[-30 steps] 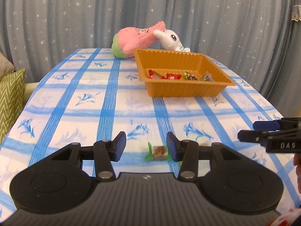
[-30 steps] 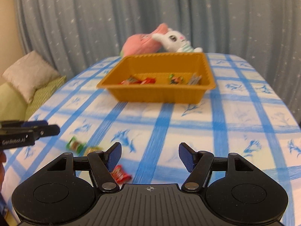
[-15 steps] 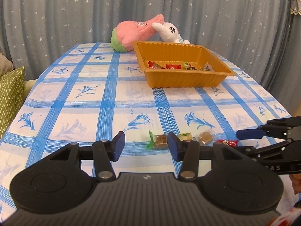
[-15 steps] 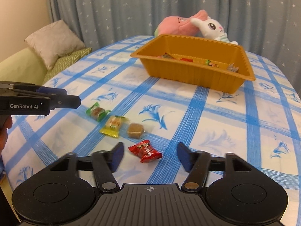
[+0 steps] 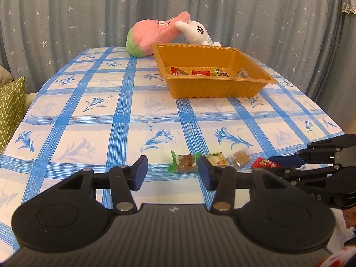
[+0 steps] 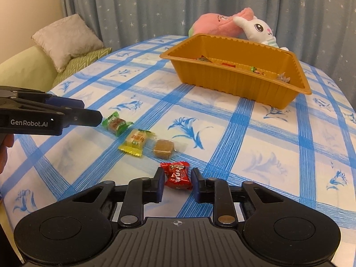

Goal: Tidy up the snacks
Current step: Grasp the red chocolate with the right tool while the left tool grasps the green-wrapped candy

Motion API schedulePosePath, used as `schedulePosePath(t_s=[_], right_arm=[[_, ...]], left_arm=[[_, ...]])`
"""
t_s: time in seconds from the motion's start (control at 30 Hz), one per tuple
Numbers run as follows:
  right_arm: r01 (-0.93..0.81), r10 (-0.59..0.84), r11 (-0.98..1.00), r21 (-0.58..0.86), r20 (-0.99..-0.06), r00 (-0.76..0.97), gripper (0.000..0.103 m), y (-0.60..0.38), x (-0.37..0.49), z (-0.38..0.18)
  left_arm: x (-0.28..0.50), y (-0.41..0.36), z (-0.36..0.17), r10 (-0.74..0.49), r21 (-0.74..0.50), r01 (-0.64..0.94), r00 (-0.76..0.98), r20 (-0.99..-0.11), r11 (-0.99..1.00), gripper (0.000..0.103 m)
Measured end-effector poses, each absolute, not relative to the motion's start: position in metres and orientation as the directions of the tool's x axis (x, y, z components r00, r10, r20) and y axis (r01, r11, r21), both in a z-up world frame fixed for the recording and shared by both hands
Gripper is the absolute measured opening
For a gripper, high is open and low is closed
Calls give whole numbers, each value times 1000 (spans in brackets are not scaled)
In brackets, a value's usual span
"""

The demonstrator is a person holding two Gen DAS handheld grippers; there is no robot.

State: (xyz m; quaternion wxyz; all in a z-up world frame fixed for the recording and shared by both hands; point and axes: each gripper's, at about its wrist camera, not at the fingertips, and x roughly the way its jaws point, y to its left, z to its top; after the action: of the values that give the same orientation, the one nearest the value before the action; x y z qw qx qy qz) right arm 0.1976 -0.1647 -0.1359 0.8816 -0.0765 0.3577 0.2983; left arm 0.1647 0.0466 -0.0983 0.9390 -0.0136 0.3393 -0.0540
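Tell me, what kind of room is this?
Probably a home living room: a table with a blue-checked tablecloth, plush toys, cushions on a sofa, and a starry curtain behind.

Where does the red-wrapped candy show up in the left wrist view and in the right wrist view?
Left wrist view: the red-wrapped candy lies at the lower right, at the right end of the candy row, partly hidden by the right gripper.
Right wrist view: bottom centre, between the right gripper's blue pads, which are shut on it.
Shared landmark: the orange tray, farther back on the tablecloth.
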Motion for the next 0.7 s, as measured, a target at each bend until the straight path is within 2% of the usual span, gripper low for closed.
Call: schedulePosePath(t_s=[0.7], right_arm=[[-478, 429, 871, 113, -646, 631, 19, -180, 205, -120]], left_arm=[[188, 27, -118, -112, -31, 122, 743, -660, 992, 46]])
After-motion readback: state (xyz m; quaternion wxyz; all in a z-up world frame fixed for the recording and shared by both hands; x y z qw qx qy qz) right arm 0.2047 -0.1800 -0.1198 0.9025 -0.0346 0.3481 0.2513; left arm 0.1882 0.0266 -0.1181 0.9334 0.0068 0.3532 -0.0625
